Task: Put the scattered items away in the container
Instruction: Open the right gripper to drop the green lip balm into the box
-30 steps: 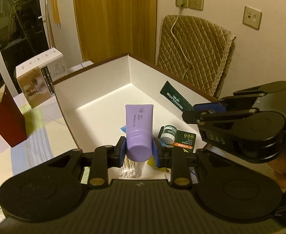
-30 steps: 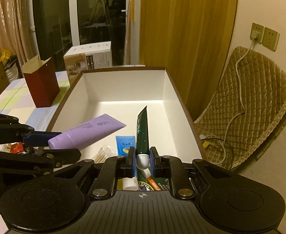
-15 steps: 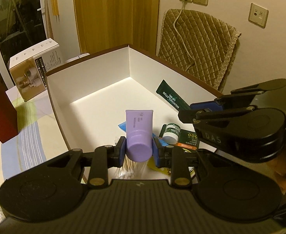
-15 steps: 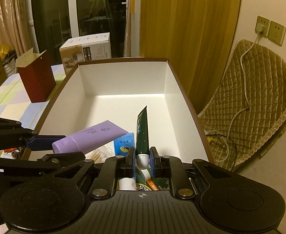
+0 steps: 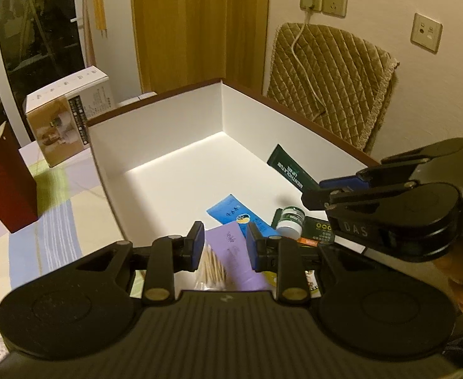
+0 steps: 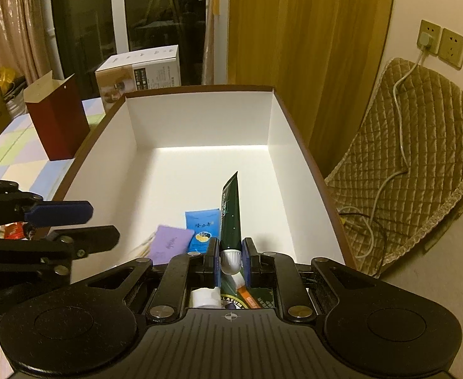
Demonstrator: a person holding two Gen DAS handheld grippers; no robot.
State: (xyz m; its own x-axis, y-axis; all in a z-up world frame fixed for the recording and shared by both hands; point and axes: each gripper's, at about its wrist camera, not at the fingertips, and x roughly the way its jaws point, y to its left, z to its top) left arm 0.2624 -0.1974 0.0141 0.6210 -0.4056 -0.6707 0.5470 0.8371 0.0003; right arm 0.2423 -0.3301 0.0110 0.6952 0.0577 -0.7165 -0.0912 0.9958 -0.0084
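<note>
A second ago my left fingers [image 5: 197, 246] were clamped on the cap end of the purple tube [image 5: 231, 249], which stuck out ahead of them over the box [image 5: 155, 139]. Now that tube is out of my grip. It lies flat on the floor of the box at the near end, partly on a bundle of cotton swabs [image 5: 210, 267] and just beside a blue packet [image 5: 231, 211]. I see it, blurred, through the gap between the two pads. It lies below them and neither pad presses on it. Those fingers stand about as far apart as they did around the tube, with nothing between them. They hang over the near part of the box, close to its left wall and the counter [image 5: 57, 221]. From my right hand's view the purple tube [image 6: 169, 243] lies apart from the left fingers [image 6: 59, 214], lower and further into the box. My right fingers [image 6: 213, 260] have not changed. They are closed tight on the white cap [image 6: 230, 260] of the green tube [image 6: 230, 211], with one pad on each side of it. The green tube points away from me and slopes down, so its flat far end sits low over the white floor, near the blue packet and closer to the right wall. A small jar with a green lid [image 5: 289, 219] sits under my right hand among other packets.
</note>
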